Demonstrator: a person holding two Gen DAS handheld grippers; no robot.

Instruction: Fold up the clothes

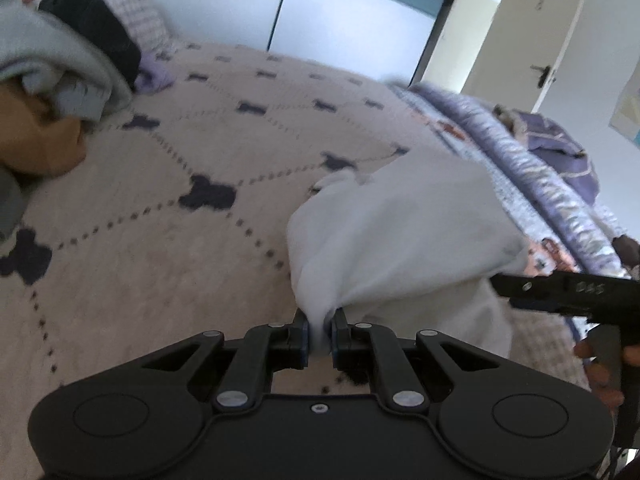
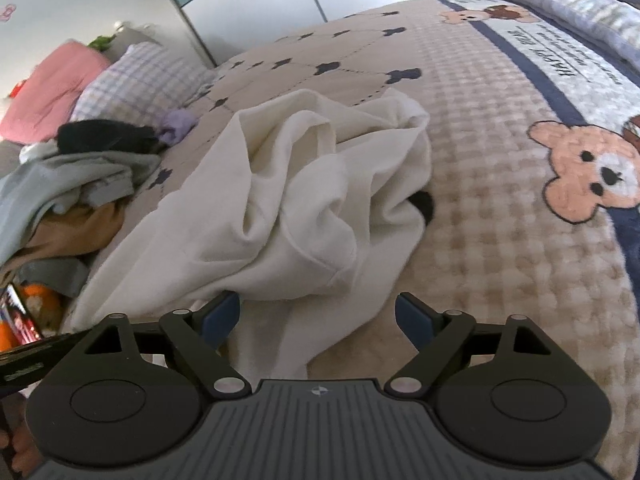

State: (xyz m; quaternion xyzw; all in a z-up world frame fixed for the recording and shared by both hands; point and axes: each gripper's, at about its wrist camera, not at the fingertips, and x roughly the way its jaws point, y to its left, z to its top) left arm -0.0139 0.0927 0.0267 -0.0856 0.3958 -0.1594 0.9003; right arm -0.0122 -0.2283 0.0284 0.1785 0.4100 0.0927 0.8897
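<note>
left gripper: clamped tight on 1 bunched edge of the white garment
right gripper: jaws wide, nothing pinched yet
garment: crumpled on the blanket, just ahead of the right gripper, stretching away up-left
nearer free hand: right

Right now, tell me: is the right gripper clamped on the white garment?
No. The right gripper stands wide open, its pads clear of the white garment.

Both wrist views downward, shared bed
</note>
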